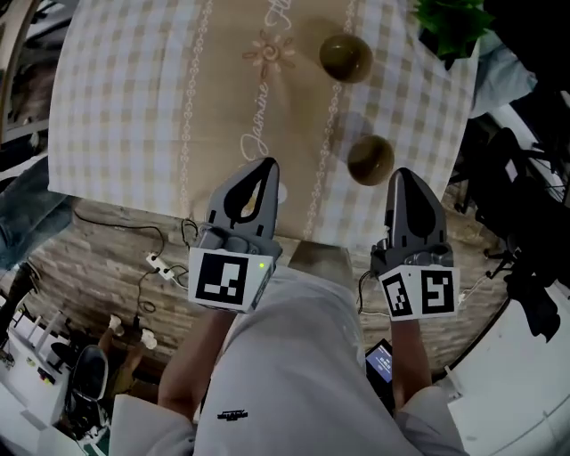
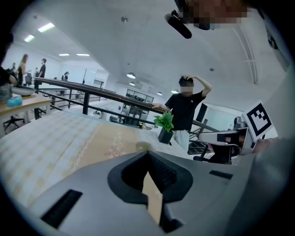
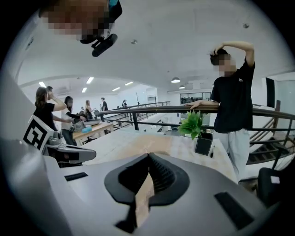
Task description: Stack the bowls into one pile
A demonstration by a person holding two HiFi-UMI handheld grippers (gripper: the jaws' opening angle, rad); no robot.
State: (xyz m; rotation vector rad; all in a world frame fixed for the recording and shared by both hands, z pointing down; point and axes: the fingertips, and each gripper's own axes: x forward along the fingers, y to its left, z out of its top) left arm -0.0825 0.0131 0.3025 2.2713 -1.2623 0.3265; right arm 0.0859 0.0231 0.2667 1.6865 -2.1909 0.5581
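Observation:
Two olive-brown bowls stand apart on the checked tablecloth: the far bowl near the back and the near bowl close to the front edge. My left gripper hovers over the table's front edge, left of the near bowl, shut with nothing in it. My right gripper is just right of and below the near bowl, also shut and empty. In the left gripper view one bowl peeks above the closed left gripper. The right gripper view shows the shut right gripper and no bowl.
A potted green plant stands at the table's far right corner, beside the far bowl. A person in black stands behind that corner by a railing. Cables and a power strip lie on the floor below the table's front edge.

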